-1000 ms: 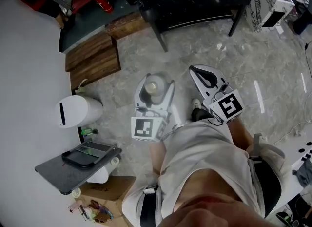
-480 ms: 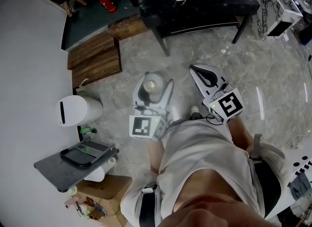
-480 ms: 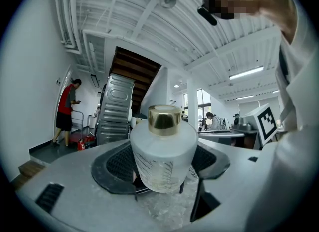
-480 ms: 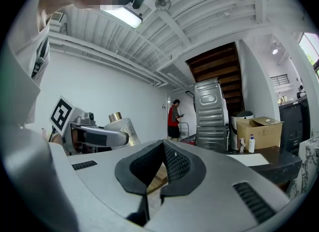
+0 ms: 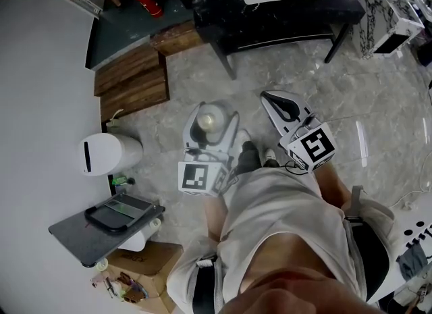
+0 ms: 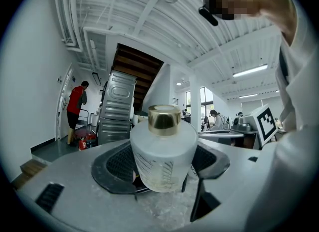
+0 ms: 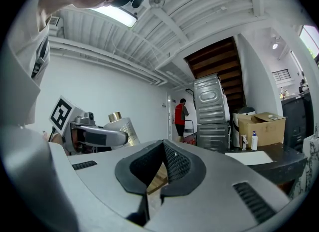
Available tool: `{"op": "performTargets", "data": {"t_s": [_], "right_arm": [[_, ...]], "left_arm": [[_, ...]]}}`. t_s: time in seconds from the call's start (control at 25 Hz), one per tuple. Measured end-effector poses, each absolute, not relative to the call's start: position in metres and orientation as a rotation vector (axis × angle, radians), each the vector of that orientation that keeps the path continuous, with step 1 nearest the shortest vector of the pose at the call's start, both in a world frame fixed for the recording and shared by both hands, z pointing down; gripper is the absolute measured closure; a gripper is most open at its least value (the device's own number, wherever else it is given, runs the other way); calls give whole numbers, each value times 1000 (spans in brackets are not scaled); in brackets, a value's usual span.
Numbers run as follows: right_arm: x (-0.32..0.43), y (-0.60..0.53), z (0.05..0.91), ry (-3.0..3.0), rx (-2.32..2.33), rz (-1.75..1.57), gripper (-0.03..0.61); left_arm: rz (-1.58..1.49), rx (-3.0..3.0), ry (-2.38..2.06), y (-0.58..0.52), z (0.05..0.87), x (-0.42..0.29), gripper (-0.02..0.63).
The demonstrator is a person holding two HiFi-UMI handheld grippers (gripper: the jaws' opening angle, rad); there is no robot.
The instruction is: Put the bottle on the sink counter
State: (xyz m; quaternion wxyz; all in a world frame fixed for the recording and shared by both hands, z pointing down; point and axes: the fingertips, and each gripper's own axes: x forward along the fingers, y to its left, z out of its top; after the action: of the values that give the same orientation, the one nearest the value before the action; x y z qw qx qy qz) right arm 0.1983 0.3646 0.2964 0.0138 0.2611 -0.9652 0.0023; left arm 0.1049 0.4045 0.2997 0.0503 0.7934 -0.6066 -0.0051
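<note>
A frosted white bottle (image 6: 163, 152) with a gold cap (image 6: 164, 117) stands upright between the jaws of my left gripper (image 6: 162, 168), which is shut on it. In the head view the same bottle (image 5: 209, 121) shows from above, held over the marble floor in the left gripper (image 5: 210, 130). My right gripper (image 5: 283, 109) hangs beside it to the right, jaws closed together with nothing between them. From the right gripper (image 7: 160, 163) view the bottle (image 7: 123, 128) appears at the left. No sink counter is in view.
A white bin (image 5: 108, 154) and a grey cart (image 5: 101, 228) stand at the left by the wall. A black table (image 5: 283, 9) with a white sheet lies ahead, beside wooden steps (image 5: 131, 80). A person in red (image 6: 76, 107) stands far off.
Both grippers keep their pose relative to me. The floor scene has slid slightly as I move, and a dark shoe now shows between the grippers.
</note>
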Motion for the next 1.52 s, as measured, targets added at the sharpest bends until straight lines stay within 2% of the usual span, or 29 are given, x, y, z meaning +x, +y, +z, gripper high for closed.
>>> {"op": "performTargets", "data": {"t_s": [1.52], "right_arm": [[80, 210, 315, -2928, 957, 42, 580]], "left_arm": [[-74, 2502, -1719, 239, 311, -15, 285]]}}
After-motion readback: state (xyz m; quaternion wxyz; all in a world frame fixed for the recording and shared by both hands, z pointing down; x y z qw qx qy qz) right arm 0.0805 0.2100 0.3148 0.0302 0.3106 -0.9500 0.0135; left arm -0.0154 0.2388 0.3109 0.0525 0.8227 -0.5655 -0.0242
